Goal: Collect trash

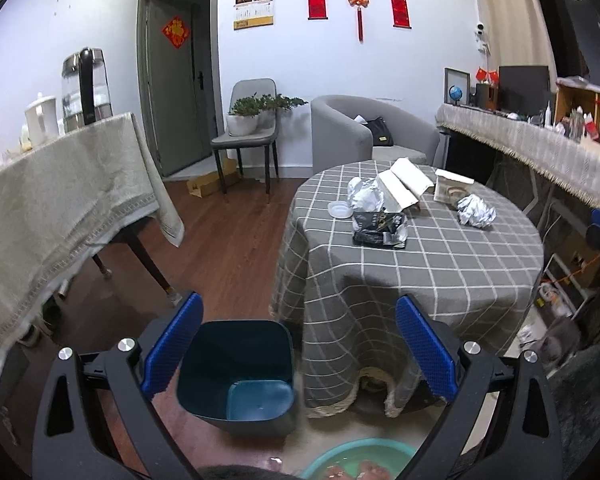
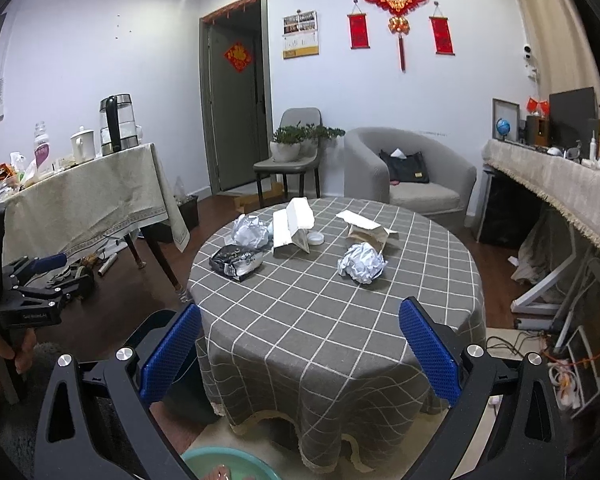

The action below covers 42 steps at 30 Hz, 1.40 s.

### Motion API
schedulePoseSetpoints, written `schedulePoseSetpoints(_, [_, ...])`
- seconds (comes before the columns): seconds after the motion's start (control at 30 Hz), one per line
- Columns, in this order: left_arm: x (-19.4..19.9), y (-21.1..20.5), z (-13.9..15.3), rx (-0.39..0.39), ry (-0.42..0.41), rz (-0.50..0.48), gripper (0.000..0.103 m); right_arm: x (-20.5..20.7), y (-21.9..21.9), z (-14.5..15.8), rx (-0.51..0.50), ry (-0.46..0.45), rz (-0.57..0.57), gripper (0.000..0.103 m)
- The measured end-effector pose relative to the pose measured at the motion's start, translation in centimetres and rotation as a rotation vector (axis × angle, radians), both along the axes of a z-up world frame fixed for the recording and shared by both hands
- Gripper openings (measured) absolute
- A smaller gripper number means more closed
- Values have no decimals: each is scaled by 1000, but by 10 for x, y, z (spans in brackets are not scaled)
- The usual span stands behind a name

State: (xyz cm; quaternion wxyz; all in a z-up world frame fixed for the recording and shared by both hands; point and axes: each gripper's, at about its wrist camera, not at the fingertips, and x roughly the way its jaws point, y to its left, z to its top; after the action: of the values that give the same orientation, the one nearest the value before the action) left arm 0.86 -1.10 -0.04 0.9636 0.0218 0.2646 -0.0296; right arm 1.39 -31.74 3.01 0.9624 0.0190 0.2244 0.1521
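**Trash waits on the checked desk, both tongs wide apart**

Round and draped in a grey checked cloth, the desk (image 2: 300,300) sits in the middle of the room, with a grey armchair (image 2: 412,176) and a chair carrying a potted plant (image 2: 288,146) behind it against the wall.

Your trash is all on the far half of the desktop. Nearest your right side lies a crumpled foil ball (image 2: 362,263). A second crumpled foil ball (image 2: 250,231) sits toward the left edge, and just in front of it lies a black snack wrapper (image 2: 236,261). Between the two balls stands a folded white carton (image 2: 292,229), with a small white lid (image 2: 315,238) touching its right side. An open cardboard box (image 2: 366,229) rests just behind the nearer foil ball.

Your left tongs (image 1: 299,344) are spread wide and hold nothing; they hang over the dark teal bin (image 1: 236,376), which stands on the floor beside the desk's hanging cloth. Your right tongs (image 2: 300,350) are likewise spread and bare, aimed across the near edge of the desk, well apart from every piece of trash.

A green basin (image 2: 228,464) sits on the floor below. A grey cat (image 1: 556,340) stands at the right of the left wrist view.
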Motion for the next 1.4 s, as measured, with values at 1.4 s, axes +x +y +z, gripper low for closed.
schedulePoseSetpoints(1.4, [214,-88,-64,-86,224,-172,99,201,-18,-65,-94,264,55,100])
